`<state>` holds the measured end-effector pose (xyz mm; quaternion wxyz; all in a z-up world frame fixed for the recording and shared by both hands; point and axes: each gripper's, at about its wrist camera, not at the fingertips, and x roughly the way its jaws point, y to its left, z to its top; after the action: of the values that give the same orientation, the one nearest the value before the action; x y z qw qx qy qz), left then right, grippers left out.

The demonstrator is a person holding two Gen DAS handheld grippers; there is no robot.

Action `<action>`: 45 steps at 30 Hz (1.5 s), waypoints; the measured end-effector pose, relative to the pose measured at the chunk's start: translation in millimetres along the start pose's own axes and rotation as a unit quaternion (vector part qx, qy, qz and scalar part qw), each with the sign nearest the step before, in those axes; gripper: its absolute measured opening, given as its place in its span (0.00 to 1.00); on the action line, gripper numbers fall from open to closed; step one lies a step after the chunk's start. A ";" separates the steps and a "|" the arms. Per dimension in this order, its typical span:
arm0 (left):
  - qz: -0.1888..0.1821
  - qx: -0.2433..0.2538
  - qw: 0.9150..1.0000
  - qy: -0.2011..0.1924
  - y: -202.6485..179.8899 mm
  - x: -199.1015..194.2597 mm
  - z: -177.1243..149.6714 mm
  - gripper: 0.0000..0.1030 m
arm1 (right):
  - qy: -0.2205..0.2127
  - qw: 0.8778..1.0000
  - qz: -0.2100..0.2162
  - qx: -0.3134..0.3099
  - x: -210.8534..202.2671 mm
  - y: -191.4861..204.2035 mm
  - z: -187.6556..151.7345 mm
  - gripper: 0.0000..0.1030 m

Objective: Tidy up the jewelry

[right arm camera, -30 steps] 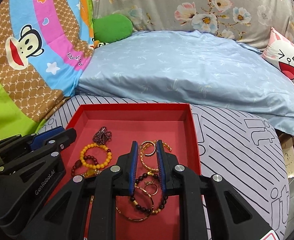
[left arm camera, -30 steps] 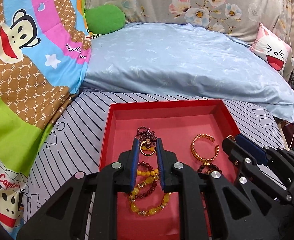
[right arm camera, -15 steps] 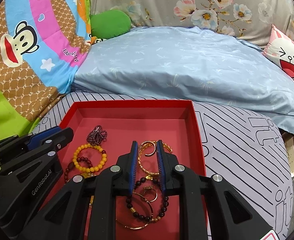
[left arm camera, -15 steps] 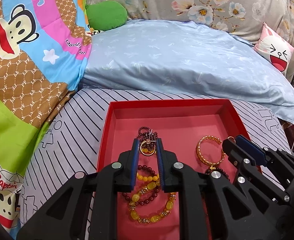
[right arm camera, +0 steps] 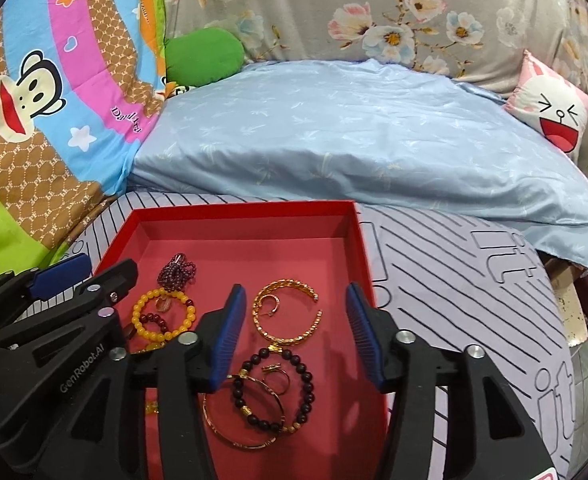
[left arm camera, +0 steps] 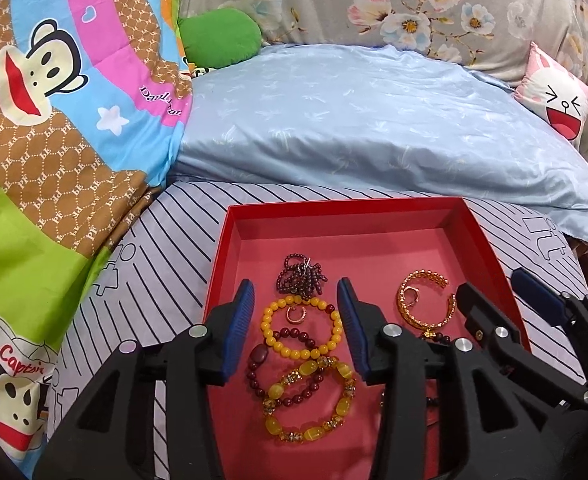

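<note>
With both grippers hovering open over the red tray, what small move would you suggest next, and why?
Probably lower the right gripper onto the open gold cuff bracelet and close. It lies apart from the other pieces in the red tray, framed between the spread fingers, with only a small gold ring inside it.

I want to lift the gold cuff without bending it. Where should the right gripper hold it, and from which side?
Come from above with the right gripper, already open over it. Pinch the closed band of the gold cuff on its left, away from the gap at right. It lies flat.
</note>
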<state>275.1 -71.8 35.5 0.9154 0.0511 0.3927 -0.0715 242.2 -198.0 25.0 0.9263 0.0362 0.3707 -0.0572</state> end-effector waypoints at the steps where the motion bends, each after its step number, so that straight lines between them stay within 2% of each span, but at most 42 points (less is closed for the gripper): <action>1: 0.001 0.000 1.000 -0.001 0.3 -2.4 -0.6 0.41 | -0.003 1.000 -0.006 -0.001 -3.2 -0.7 -0.5 0.55; 7: 0.005 -0.004 1.000 -0.005 5.8 -17.5 -6.3 0.51 | -0.012 1.000 -0.011 0.010 -21.7 -8.1 -3.5 0.66; 13: 0.015 -0.011 1.000 -0.016 10.5 -39.7 -14.9 0.63 | -0.023 1.000 -0.011 0.016 -44.9 -9.5 -10.0 0.68; 19: 0.027 -0.024 0.999 -0.019 18.4 -59.7 -27.1 0.81 | -0.035 0.999 -0.014 0.018 -68.5 -10.4 -21.6 0.71; 27: 0.036 -0.023 0.999 -0.026 19.5 -84.3 -43.5 0.86 | -0.036 0.999 -0.004 0.025 -90.5 -12.9 -37.0 0.75; 32: 0.036 -0.030 0.999 -0.021 21.5 -94.8 -57.8 0.88 | -0.036 0.999 -0.015 0.022 -102.5 -12.3 -49.8 0.81; 45: 0.038 -0.045 0.998 -0.011 29.5 -110.5 -88.9 0.91 | -0.034 0.999 -0.025 0.006 -124.6 -5.4 -77.6 0.82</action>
<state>141.6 -19.5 55.9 0.9233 0.0237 0.3829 -0.0195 99.0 -185.0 54.9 0.9363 0.0310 0.3397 -0.0836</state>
